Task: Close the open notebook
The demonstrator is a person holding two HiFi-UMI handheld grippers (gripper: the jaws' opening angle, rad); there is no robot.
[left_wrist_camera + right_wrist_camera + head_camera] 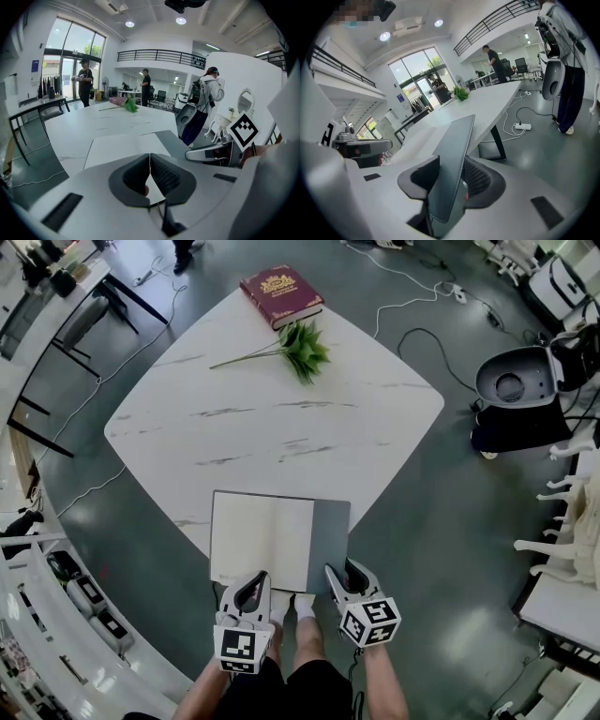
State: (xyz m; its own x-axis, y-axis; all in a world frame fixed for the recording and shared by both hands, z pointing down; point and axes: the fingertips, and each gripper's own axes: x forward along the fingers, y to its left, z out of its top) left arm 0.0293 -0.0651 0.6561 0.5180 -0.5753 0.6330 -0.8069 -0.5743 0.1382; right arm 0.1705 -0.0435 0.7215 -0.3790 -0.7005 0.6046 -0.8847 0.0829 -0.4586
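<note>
The open notebook (262, 540) lies at the near edge of the white marble table (281, 418), white pages to the left and its grey cover (330, 538) to the right. My left gripper (253, 585) is at the notebook's near edge. In the left gripper view the left gripper (150, 157) is shut on a thin white page (124, 145). My right gripper (342, 576) is at the near edge of the grey cover. In the right gripper view the cover (459, 136) runs slanted between the pads of the right gripper (451, 161), which close on it.
A dark red book (281, 294) and a green plant sprig (298, 351) lie at the table's far side. Cables (412, 296) run over the floor, and a grey round seat (516, 381) stands to the right. Several people stand in the background.
</note>
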